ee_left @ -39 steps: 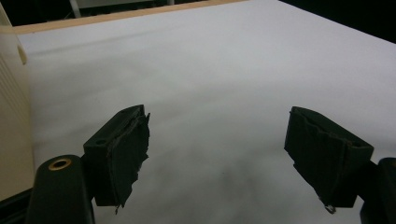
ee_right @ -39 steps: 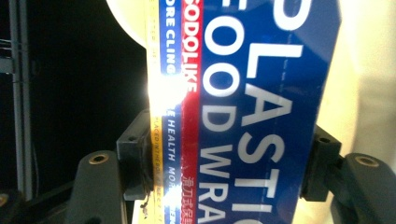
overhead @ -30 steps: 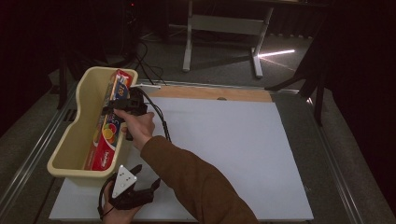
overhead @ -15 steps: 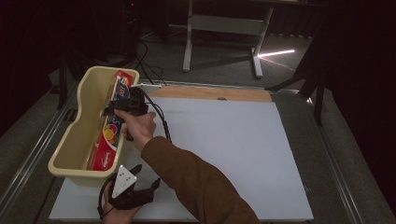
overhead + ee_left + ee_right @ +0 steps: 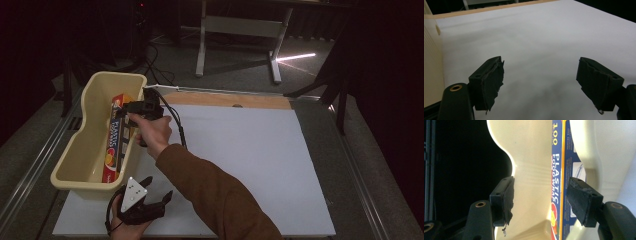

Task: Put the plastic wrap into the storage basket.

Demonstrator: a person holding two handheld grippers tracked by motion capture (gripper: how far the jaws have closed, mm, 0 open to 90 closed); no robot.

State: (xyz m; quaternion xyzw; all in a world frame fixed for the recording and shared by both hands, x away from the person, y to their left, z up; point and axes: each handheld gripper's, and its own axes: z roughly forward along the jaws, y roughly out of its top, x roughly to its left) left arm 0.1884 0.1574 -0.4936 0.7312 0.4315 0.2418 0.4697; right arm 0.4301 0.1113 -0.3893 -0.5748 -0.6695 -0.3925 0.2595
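A large white rectangular sheet (image 5: 240,160) is lying flat over the table, leaving a strip of bare light-brown wooden tabletop (image 5: 235,100) showing along its far edge. A long cream-yellow plastic tub (image 5: 82,150) is sitting directly on the left side of the sheet, running lengthwise from the near edge toward the far one.

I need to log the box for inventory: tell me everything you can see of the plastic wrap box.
The plastic wrap box is long and narrow, seemingly cardboard, blue and red with white lettering reading "100" and "PLASTIC FOOD WRAP" plus fruit pictures. It looks closed and stands on a long edge inside the cream tub, leaning against its wall nearest the right gripper. One black jaw is beside it; contact is unclear.
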